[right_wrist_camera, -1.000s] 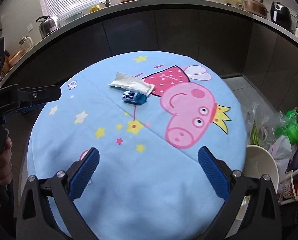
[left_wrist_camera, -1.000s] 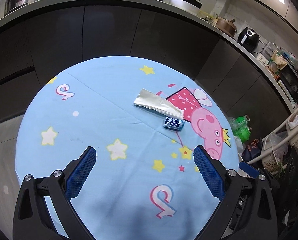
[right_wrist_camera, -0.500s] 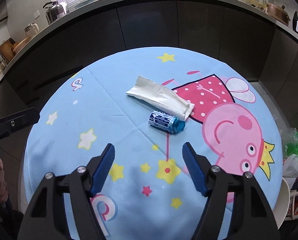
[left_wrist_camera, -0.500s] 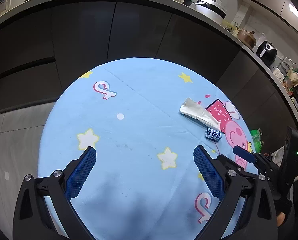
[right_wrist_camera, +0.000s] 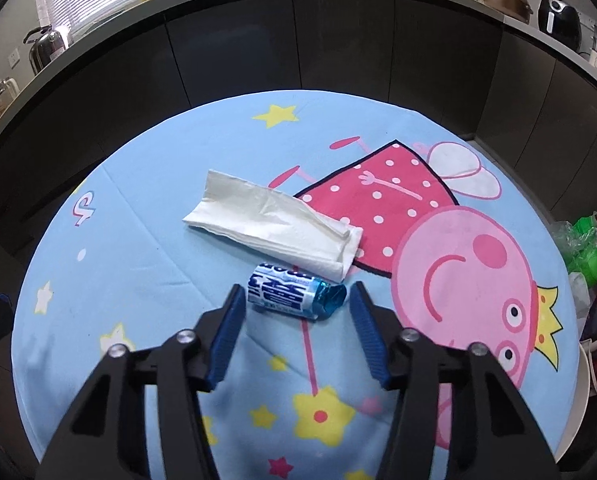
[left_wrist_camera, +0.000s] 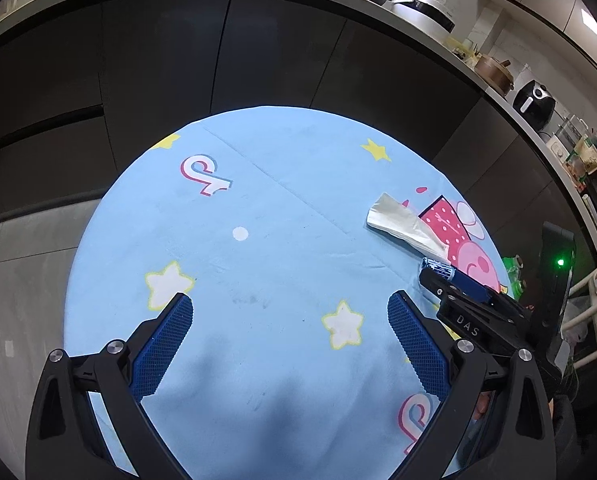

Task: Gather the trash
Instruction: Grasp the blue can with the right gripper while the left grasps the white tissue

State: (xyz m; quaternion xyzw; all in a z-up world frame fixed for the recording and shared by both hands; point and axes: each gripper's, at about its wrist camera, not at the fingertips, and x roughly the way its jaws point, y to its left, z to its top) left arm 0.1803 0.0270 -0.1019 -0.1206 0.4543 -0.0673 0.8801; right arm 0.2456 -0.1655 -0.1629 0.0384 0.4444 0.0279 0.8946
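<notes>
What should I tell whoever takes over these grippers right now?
Right hand-held gripper: jaws closing around the wrapper, pads not yet touching it.
Left hand-held gripper: open, empty, over bare tablecloth.
Tissue lies just behind the wrapper, touching or nearly so.
Done: nothing collected yet.
Left: finish the grip on the wrapper, then the tissue. No bin is clearly in view.

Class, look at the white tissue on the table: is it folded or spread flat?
Folded. The white tissue lies as a long, layered strip with creased edges.
</notes>
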